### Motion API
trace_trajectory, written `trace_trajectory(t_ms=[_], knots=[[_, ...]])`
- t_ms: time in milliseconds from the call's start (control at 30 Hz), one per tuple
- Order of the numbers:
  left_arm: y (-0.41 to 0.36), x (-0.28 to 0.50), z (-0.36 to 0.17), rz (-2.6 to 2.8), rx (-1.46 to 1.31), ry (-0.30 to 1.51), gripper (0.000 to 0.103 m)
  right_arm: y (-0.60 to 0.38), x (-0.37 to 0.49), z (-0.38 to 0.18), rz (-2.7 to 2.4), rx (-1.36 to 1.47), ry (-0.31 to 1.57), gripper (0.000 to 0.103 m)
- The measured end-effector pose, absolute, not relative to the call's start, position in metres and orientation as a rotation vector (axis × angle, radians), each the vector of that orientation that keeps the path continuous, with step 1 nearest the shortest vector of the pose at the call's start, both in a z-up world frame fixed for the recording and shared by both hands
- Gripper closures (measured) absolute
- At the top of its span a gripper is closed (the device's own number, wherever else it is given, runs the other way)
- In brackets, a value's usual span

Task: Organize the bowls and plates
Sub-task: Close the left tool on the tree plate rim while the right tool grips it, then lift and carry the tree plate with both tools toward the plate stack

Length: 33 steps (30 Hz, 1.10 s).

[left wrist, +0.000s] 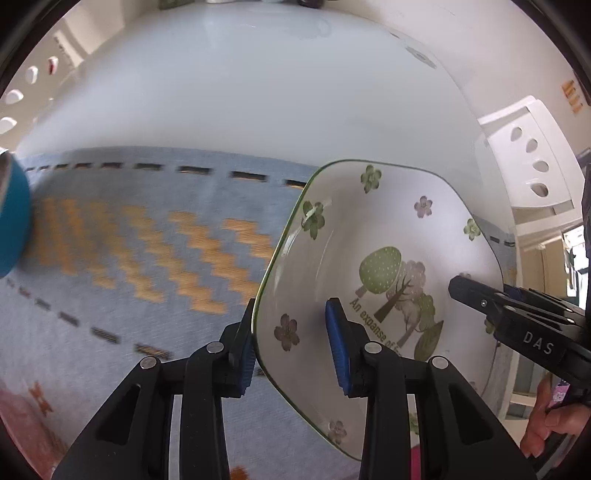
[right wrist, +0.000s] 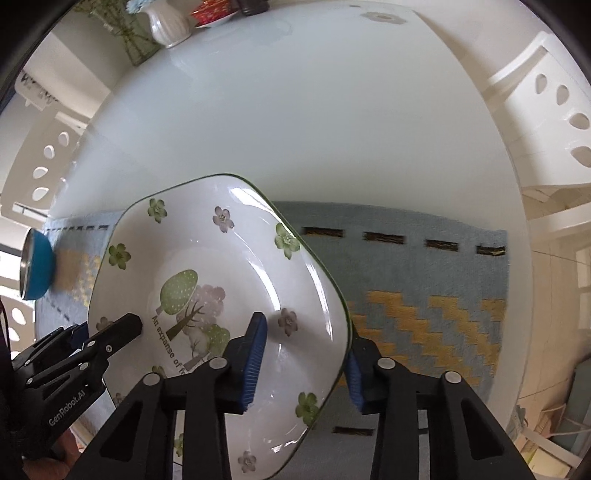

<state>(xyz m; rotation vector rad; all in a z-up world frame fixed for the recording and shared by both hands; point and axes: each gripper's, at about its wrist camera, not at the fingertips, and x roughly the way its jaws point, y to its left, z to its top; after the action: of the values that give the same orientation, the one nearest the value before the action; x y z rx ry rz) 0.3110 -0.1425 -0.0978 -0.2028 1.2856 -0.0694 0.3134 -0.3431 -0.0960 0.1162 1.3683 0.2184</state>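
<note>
A white square plate with green and purple flowers and a tree print is held tilted above the blue and yellow placemat. My left gripper straddles its left rim, one finger under it and one inside. My right gripper straddles the opposite rim of the same plate, and it also shows in the left wrist view. Both sets of jaws stand slightly wider than the rim, so the grip is unclear. A blue bowl with a metal inside sits at the mat's left end and shows in the left wrist view.
The mat lies on a white table. White chairs stand around it. A white vase with flowers and a red dish stand at the far end. A pink object lies at the near left.
</note>
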Motion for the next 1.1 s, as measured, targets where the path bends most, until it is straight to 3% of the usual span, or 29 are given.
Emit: trace_trajectory(t_ms=[400, 1100], knots=[[-0.077, 0.262, -0.076, 0.021, -0.243, 1.246, 0.072, -0.279, 0.288, -0.061, 0.342, 0.059, 1.330, 0.066], [-0.027, 0.174, -0.048, -0.025, -0.262, 1.187, 0.072, -0.220, 0.198, -0.034, 0.325, 0.061, 1.303, 0.066]])
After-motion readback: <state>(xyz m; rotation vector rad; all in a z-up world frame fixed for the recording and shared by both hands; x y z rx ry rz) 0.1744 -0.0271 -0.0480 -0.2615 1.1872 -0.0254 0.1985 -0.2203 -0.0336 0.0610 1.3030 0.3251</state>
